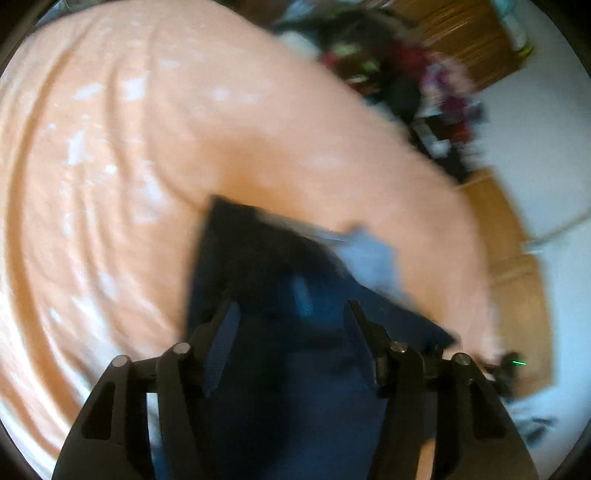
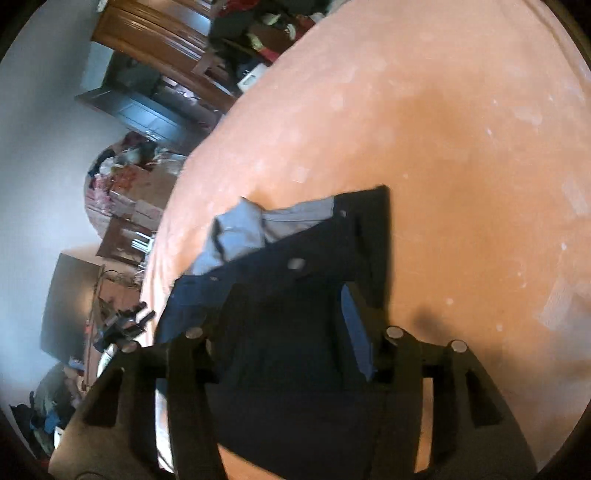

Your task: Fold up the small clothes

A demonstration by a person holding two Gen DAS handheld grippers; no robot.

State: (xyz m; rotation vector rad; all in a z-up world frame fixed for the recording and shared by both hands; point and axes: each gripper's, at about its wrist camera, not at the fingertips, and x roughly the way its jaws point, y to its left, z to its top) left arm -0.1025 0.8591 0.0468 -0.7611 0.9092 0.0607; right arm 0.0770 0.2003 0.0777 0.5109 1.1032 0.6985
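Observation:
A small dark navy garment (image 1: 273, 251) with a light grey part (image 1: 369, 254) lies on a peach bedsheet (image 1: 110, 147). My left gripper (image 1: 291, 306) hovers open just over its near end, fingers wide apart with navy cloth showing between them. This view is blurred by motion. In the right wrist view the same navy garment (image 2: 314, 251) and its grey part (image 2: 240, 229) lie on the sheet (image 2: 443, 147). My right gripper (image 2: 288, 295) is also open above the cloth. I cannot tell whether either gripper touches the fabric.
The bed's edge runs close to the garment's grey side. Beyond it stand wooden furniture (image 1: 517, 258) and a pile of mixed clothes (image 1: 406, 74). The right wrist view shows a wooden wardrobe (image 2: 147, 29), floor clutter (image 2: 122, 184) and the other gripper (image 2: 125, 325).

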